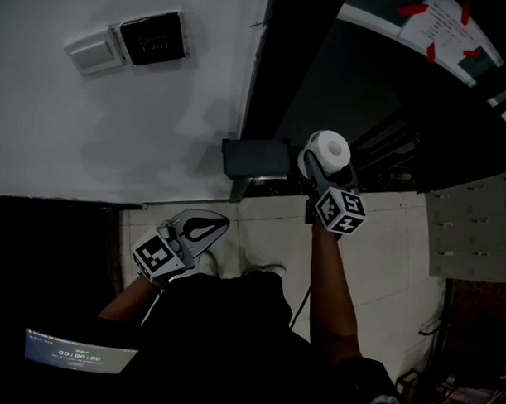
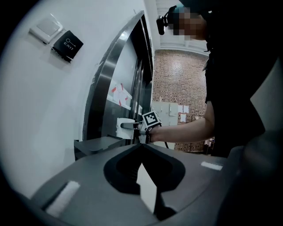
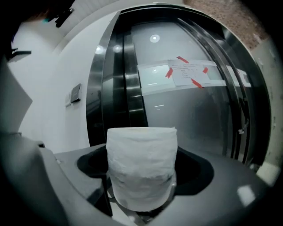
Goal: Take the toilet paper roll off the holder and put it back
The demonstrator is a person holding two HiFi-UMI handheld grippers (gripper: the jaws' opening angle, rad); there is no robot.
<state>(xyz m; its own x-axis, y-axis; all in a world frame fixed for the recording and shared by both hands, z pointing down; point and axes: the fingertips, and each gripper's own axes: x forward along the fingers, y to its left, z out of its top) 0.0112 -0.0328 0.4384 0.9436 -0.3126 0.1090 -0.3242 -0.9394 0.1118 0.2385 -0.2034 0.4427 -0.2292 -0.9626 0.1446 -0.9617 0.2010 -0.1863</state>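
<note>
- Your right gripper (image 1: 327,168) has its fingers clamped on the toilet paper roll (image 1: 330,147), and the roll's hollow end faces your head camera.
- The roll is off the dark holder (image 1: 254,158) on the white wall (image 1: 115,126), raised just to its right.
- Your left gripper (image 1: 217,224) hangs lower, with its fingers clenched together on nothing.

Looks like the entrance hall of an office or commercial building: exit button (image 1: 153,39) beside a switch (image 1: 95,52) on a white wall (image 1: 114,134), steel-framed glass door (image 3: 194,114) with a taped notice (image 3: 190,73), tiled floor (image 1: 273,227), brick wall (image 2: 177,75) beyond.
</note>
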